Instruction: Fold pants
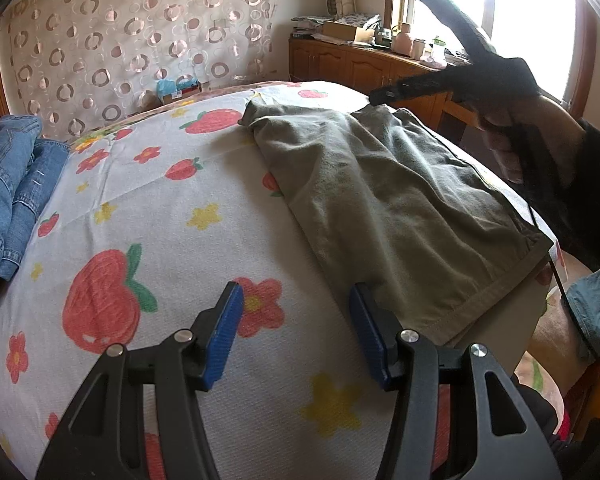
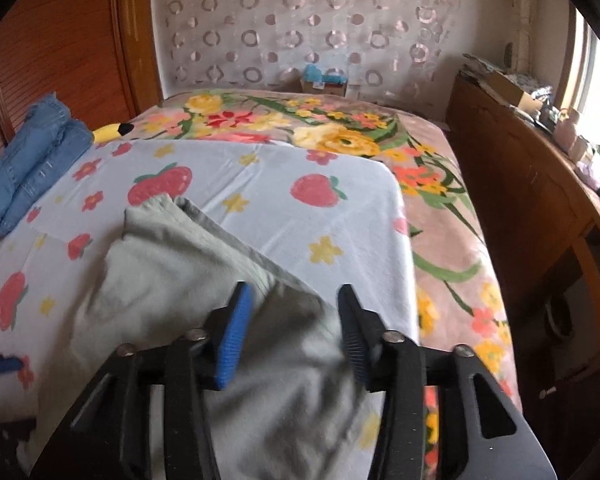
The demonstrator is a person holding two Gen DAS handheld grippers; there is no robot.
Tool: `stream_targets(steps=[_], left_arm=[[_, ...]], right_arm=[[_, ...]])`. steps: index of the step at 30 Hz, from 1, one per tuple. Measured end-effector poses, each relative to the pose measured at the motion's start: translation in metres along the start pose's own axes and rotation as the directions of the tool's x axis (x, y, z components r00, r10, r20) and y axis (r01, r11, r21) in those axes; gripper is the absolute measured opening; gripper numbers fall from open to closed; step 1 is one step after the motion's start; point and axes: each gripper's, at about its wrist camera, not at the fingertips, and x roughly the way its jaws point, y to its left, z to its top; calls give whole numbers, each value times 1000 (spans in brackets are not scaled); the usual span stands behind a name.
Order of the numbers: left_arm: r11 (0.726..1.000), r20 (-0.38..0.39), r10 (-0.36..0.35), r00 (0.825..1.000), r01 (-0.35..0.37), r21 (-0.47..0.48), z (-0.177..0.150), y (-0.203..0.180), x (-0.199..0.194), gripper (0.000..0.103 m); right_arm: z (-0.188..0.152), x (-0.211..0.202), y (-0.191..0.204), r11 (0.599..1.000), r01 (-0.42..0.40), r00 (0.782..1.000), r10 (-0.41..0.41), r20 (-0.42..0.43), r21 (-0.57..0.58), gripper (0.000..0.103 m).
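The pants (image 1: 400, 216) lie part-folded along the bed's (image 1: 180, 208) right edge. Both tongs gape empty: left tongs (image 1: 296, 336) beside the hem, right tongs (image 2: 292, 336) above the cloth. Pinch both hem corners squarely, then fold evenly.

Right wrist view: olive pants (image 2: 220, 300) motion-blurred near the lens, lower part cut off by the frame edge. Jeans (image 1: 8, 200) cropped at the left border of the left wrist view. Clutter on the sideboard (image 1: 380, 36) too small to identify.
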Motion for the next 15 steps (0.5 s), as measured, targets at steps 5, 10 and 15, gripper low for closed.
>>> stream_targets(steps=[5,10,15], left_arm=[[1000,0,1,1000,-1,1,0,0,0,54],[1000,1,0,1000,0,1,0,0,0,54],[1000,3,1,1000,-1,0,1,-1,0,55]], right_arm=[[-20,4,-21,999,39,998,-38,-47,19,49],[-28,13,-45,990,106,992,-99,-74,98,49],[-31,1,-45,991,82,996,-76,-55,104,49]])
